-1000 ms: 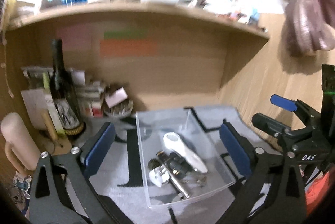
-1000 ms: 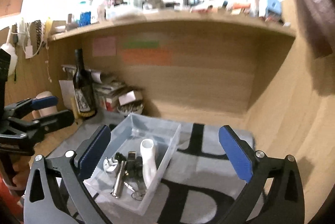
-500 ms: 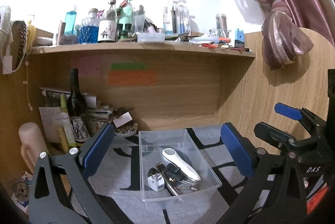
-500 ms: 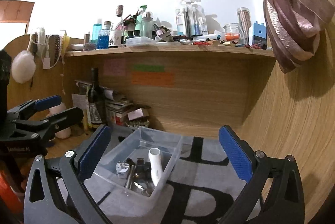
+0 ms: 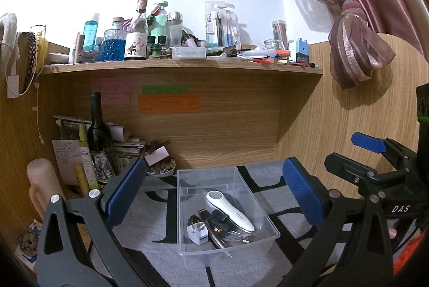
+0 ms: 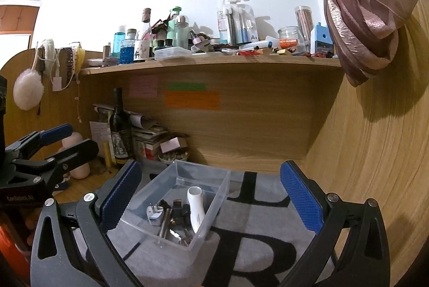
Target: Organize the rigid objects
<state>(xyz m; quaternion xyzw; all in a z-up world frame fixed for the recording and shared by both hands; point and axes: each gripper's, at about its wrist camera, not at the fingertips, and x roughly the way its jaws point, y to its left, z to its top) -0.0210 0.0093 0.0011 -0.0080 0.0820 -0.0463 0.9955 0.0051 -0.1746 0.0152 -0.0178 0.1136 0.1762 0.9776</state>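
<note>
From the left wrist view, my left claw (image 5: 214, 195) is spread wide and carries nothing, hanging above the clear bin (image 5: 265, 222) that sits on the grey mat (image 5: 150, 222) covering the bench. In the bin I can see a white handheld device (image 5: 230, 210) lying diagonally, a white plug adapter (image 5: 198, 232) near the front wall, and some dark and metal pieces between them that I cannot make out singly. No loose item shows on the mat, so I judge the sorting close to done and this step a pull-away or final check. To do it well I would keep this claw high and centred and lift straight back, since the bin is light and a finger clipping its rim would slide it. From the right wrist view, my right claw (image 6: 209, 195) is likewise spread and empty, with the bin low and left of centre and the plug adapter and white device lying side by side inside. The wine bottle (image 6: 119, 126) and the small dish (image 6: 173, 157) stand behind the bin, so I would avoid sweeping leftward; the left rig is close on that side too.
</note>
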